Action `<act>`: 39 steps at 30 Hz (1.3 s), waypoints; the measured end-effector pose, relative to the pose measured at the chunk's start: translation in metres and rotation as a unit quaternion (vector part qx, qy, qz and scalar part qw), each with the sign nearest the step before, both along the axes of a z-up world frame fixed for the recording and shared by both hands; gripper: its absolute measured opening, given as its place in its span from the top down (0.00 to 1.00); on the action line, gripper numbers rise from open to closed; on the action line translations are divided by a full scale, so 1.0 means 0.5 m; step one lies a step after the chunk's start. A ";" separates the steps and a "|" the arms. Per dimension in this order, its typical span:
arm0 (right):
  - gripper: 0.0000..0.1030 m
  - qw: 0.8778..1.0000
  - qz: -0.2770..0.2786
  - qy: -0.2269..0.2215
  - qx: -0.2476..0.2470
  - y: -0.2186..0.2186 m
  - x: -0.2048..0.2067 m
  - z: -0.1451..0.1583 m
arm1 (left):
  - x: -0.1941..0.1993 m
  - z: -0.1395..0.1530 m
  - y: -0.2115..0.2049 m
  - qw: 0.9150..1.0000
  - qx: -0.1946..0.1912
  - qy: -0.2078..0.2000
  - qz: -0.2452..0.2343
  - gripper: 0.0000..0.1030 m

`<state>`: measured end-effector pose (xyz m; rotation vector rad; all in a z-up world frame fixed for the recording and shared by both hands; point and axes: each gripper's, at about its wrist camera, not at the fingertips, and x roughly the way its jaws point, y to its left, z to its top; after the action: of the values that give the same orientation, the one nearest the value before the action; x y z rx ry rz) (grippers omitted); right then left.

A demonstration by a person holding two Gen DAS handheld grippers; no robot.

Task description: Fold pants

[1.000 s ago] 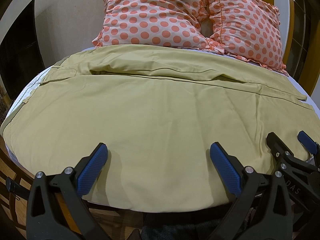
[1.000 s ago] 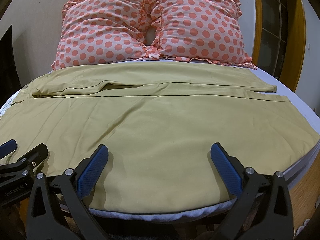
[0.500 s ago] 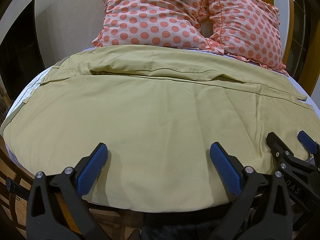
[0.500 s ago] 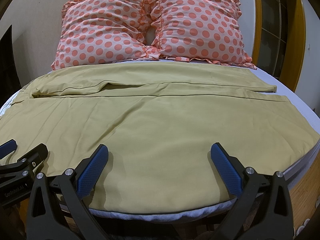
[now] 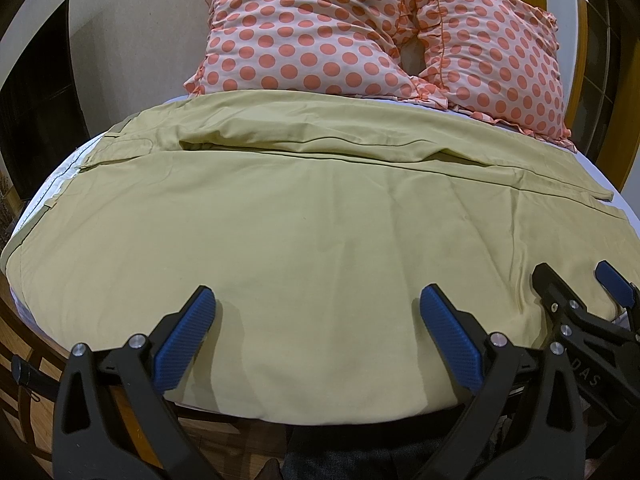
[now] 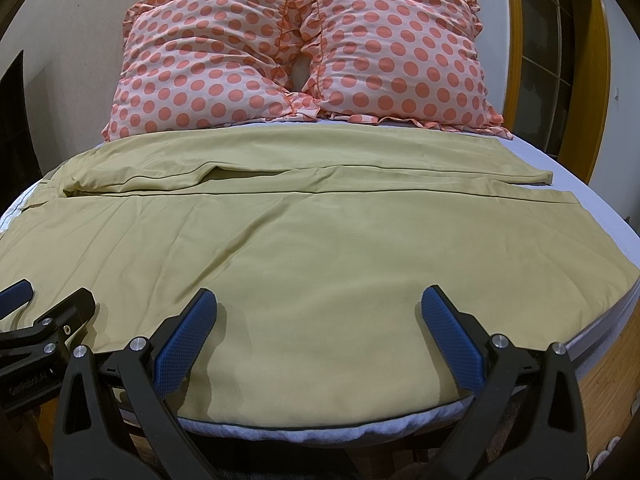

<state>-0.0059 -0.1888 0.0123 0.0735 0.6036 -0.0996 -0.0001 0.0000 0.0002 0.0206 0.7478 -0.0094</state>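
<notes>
Both hand-held grippers, left (image 5: 316, 336) and right (image 6: 318, 334), stay spread and motionless low in frame above the flat pants (image 6: 280, 248), so folding hasn't begun.

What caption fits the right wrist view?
Open right tool over tan pants spread flat on bed, polka-dot pillows behind.

In your left wrist view, the right gripper (image 5: 596, 300) is cut off by the frame's right edge, and the lettering on its body reads only in part. In your right wrist view, the left gripper (image 6: 38, 312) runs off the left edge. The pants (image 6: 304, 248) hide most of the bed (image 6: 600, 208), and their waist end slips past the left border.
</notes>
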 end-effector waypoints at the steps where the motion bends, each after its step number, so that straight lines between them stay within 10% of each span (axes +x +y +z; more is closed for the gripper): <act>1: 0.01 1.000 0.000 0.000 0.000 0.000 0.000 0.000 | 0.000 0.000 0.000 1.000 0.000 0.000 0.000 0.02; 15: 0.01 1.000 0.004 0.008 0.013 -0.019 0.010 -0.012 | 0.000 0.003 0.005 1.000 -0.002 0.005 -0.003 0.02; 24: 0.01 0.990 -0.142 -0.002 -0.008 -0.280 0.231 0.186 | 0.050 0.089 0.048 0.998 -0.053 -0.044 0.005 0.02; 31: 0.31 0.947 -0.279 0.145 0.069 -0.474 0.565 0.109 | 0.107 0.130 0.047 0.996 -0.040 -0.074 -0.002 0.02; 39: 0.46 0.914 -0.347 0.199 0.071 -0.523 0.680 0.022 | 0.145 0.128 0.045 0.997 -0.016 -0.081 -0.001 0.02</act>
<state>0.3342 -0.4503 0.0234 0.4174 0.9727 -0.7774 0.0726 0.0224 0.0641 -0.0077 0.5853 -0.0206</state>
